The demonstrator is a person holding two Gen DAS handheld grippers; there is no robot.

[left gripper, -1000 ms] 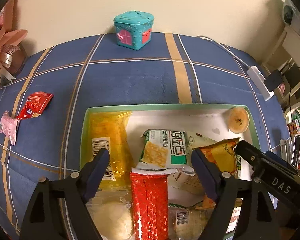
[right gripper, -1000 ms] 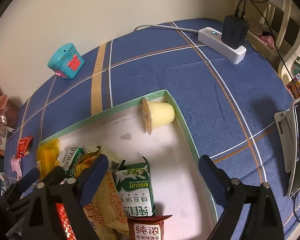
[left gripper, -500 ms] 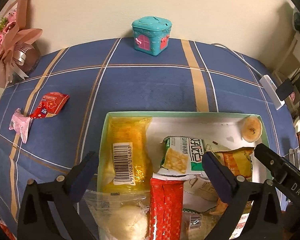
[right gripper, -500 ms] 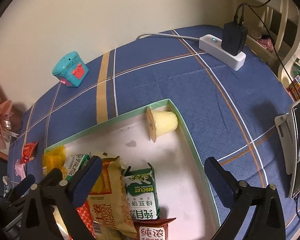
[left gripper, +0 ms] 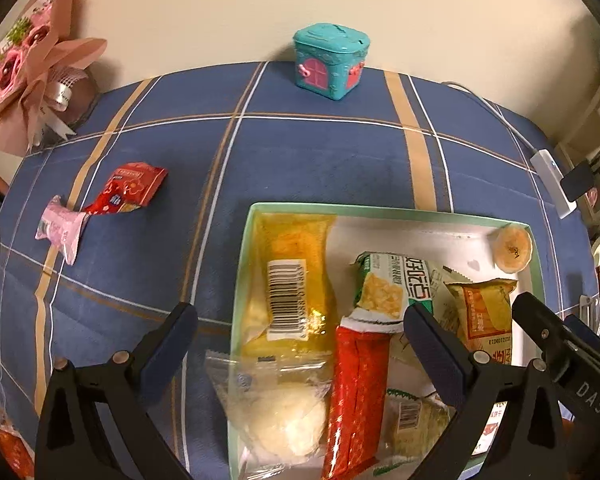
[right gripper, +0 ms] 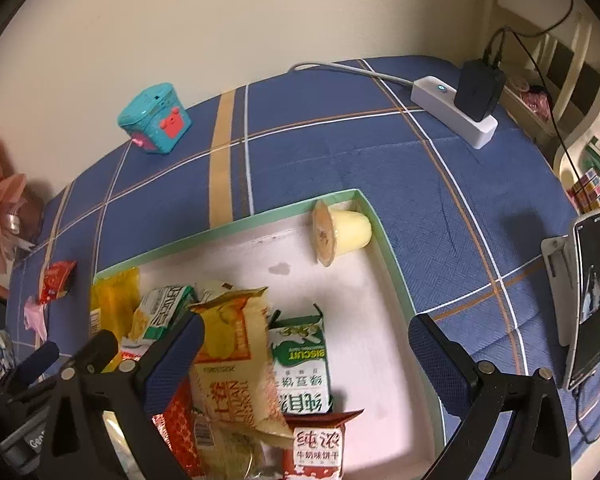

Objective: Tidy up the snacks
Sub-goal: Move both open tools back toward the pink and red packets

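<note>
A green-rimmed white box point(left gripper: 380, 210) on the blue checked cloth holds a yellow packet point(left gripper: 292, 272), a green-and-white biscuit packet point(left gripper: 392, 284), a long red packet point(left gripper: 360, 380), a clear bag with a white bun point(left gripper: 276, 408), an orange chip bag point(left gripper: 484, 312) and a jelly cup point(left gripper: 512, 248). My left gripper point(left gripper: 298, 320) hangs open above the box's left half, holding nothing. My right gripper point(right gripper: 306, 330) is open and empty over the box's point(right gripper: 220, 236) right half, above a green biscuit pack point(right gripper: 300, 360). A red packet point(left gripper: 128, 194) and a pink packet point(left gripper: 60, 228) lie on the cloth to the left.
A teal toy house point(left gripper: 330, 62) stands by the back wall. A white power strip point(right gripper: 456, 110) with a black charger lies at the back right. A phone on a stand point(right gripper: 588, 304) is at the right edge. A pink bouquet point(left gripper: 32, 68) leans at the far left.
The left jaws have spread wider and that gripper has drifted left, off the long red packet. The right gripper has pulled back slightly, still open.
</note>
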